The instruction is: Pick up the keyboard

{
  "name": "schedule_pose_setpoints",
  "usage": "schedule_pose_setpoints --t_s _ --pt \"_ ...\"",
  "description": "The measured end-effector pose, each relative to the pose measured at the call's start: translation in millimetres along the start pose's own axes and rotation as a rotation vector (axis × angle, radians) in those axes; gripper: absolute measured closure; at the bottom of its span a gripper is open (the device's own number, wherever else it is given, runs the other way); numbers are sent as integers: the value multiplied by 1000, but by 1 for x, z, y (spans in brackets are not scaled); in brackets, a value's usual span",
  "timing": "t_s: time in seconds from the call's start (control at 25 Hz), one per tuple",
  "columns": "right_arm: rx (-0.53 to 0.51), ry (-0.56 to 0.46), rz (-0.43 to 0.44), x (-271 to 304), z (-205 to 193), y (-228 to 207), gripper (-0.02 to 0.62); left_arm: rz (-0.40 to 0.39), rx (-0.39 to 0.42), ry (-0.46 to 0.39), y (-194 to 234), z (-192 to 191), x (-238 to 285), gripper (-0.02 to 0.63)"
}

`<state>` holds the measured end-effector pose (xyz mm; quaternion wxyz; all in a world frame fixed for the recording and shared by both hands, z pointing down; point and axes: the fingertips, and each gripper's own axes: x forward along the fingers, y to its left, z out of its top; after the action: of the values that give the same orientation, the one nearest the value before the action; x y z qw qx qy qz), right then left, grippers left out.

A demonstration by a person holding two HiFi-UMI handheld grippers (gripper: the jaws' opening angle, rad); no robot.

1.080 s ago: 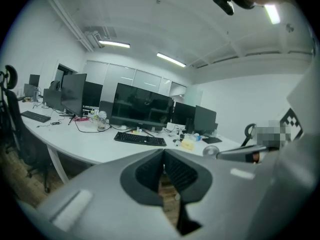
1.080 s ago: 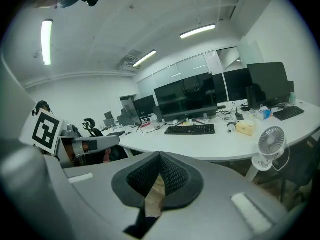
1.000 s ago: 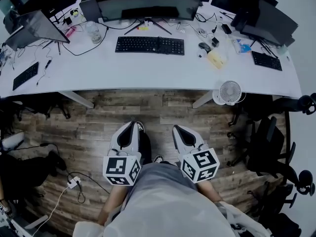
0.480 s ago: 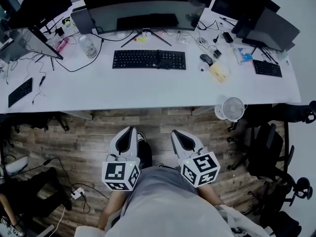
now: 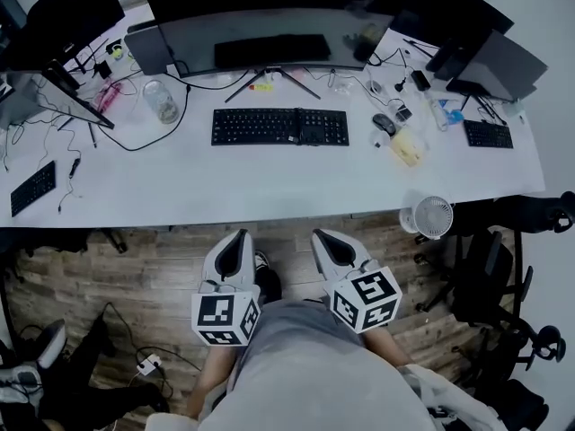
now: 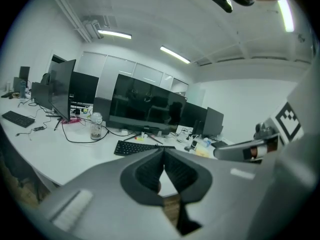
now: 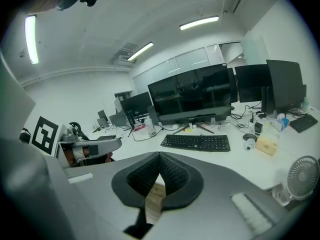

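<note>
The keyboard (image 5: 279, 127) is seen at 12 o'clock on the desk (image 5: 225, 187), well apart from left tongs (image 5: 240, 236) & right tongs (image 5: 317, 235), both pressed together, empty. Approach should be finished first, then tongs spread before its ends are taken.

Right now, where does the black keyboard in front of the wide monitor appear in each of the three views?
Head view: the keyboard lies in the upper middle, slightly left of centre.
Left gripper view: the keyboard is just below centre, slightly left.
Right gripper view: the keyboard is right of centre, a little below the middle.
Shared landmark: the wide monitor stands directly behind it in every view.
</note>
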<state>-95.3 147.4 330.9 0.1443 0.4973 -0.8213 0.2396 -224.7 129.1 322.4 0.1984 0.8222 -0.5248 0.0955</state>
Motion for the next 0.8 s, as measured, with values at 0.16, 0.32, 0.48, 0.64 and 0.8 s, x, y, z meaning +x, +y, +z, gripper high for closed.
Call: schedule_pose_setpoints --t_s 0.16,0.32,0.48,0.64,0.8 --pt "-9 -3 -28 24 15 -1 600 6 -19 -3 30 12 13 606" --pt "-1 -11 -48 46 27 -3 600 -19 -12 -2 47 20 27 606" --pt "17 -33 -84 61 41 -6 600 -62 -11 10 56 22 40 606" --pt "20 -29 -109 68 42 -8 600 -110 -3 12 59 28 50 606" --pt "29 -20 -132 71 38 -17 600 -127 -3 14 62 29 60 606"
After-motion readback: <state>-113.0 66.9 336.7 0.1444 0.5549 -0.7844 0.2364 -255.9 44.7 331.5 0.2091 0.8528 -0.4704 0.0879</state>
